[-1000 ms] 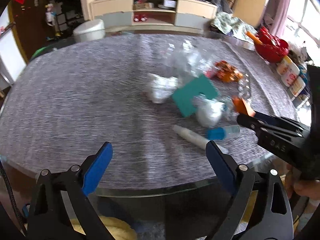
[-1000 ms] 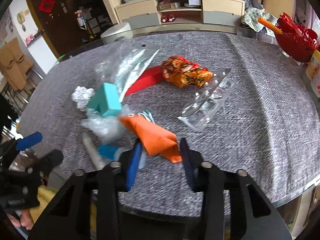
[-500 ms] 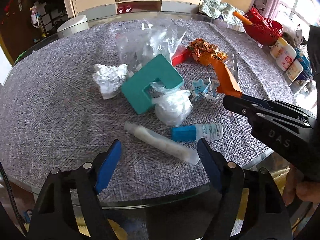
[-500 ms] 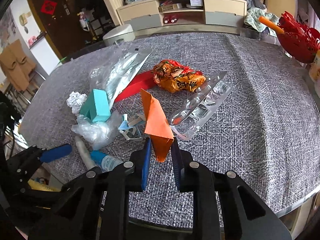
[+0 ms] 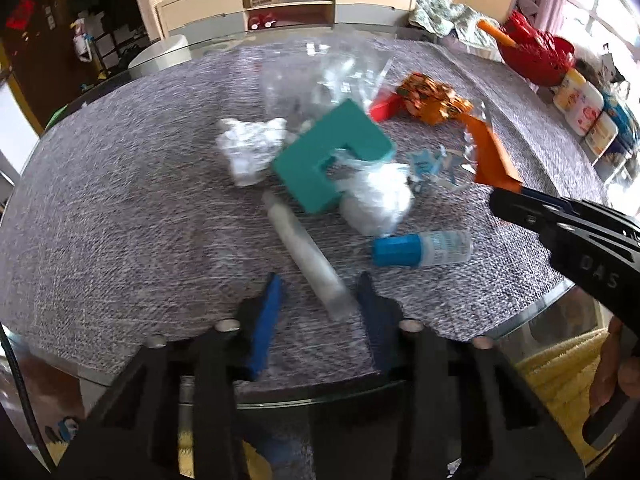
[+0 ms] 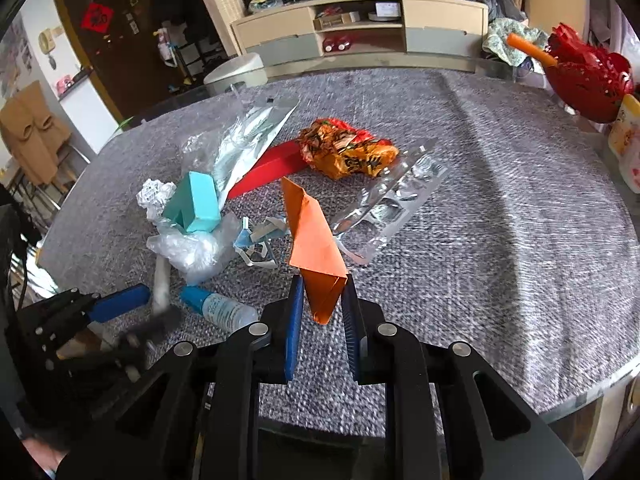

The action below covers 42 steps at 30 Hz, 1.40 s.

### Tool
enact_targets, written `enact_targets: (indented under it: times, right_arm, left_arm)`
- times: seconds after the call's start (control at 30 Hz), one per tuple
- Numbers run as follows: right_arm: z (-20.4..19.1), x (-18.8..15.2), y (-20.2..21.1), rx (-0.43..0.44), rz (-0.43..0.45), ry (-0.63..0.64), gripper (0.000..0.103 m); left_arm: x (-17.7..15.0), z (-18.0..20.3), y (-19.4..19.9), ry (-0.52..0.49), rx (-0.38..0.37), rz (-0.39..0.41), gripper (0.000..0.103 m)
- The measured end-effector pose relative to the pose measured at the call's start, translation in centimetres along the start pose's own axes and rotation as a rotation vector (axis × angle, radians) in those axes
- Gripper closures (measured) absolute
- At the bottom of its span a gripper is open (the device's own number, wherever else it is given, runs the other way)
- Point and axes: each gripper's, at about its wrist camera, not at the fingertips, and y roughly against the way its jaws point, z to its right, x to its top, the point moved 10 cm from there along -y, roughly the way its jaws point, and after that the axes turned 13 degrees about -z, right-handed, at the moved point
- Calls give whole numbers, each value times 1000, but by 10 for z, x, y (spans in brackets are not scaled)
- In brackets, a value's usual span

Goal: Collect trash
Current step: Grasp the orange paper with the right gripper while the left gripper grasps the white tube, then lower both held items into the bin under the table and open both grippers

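Note:
A pile of trash lies on the grey table point(image 5: 100, 208). My right gripper point(image 6: 321, 300) is shut on a folded orange paper point(image 6: 312, 236) and holds it upright above the cloth; the paper also shows in the left wrist view point(image 5: 490, 156). My left gripper point(image 5: 320, 300) is part-closed around the near end of a white tube point(image 5: 304, 252), jaws on either side; contact is blurred. Nearby lie a blue-capped bottle point(image 5: 420, 246), a teal block point(image 5: 332, 160), a clear plastic bag ball point(image 5: 376, 200) and crumpled white paper point(image 5: 250, 146).
Farther back lie an orange snack wrapper point(image 6: 348, 154), a red box point(image 6: 268, 170), a clear blister tray point(image 6: 392, 204), a silver pouch point(image 6: 248, 140) and torn blue paper point(image 6: 256, 240). A red basket point(image 6: 588, 76) and bottles point(image 5: 580, 100) stand at the right edge.
My left gripper has moved forward to the white tube and its jaws have narrowed around it. My right gripper has lifted the orange paper upright and holds it steady.

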Motion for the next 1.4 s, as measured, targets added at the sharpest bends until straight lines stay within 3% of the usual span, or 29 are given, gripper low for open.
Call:
enact_targets:
  times: [0.1, 0.47, 0.8, 1.13, 1.4]
  right_arm:
    - [1, -2, 11, -12, 17, -5, 83]
    - [-17, -43, 47, -25, 46, 34, 83]
    - [-29, -108, 58, -22, 6, 36, 83]
    - [-28, -168, -9, 19, -195, -24, 83]
    - [-21, -194, -51, 10, -289, -62, 82]
  left_arm:
    - [-1, -11, 2, 27, -36, 8, 89]
    - [-35, -10, 17, 12, -102, 9, 91]
    - [-97, 7, 54, -17, -103, 39, 91]
    - [-164, 20, 11, -15, -104, -93, 90]
    - [-187, 33, -39, -19, -139, -218, 90]
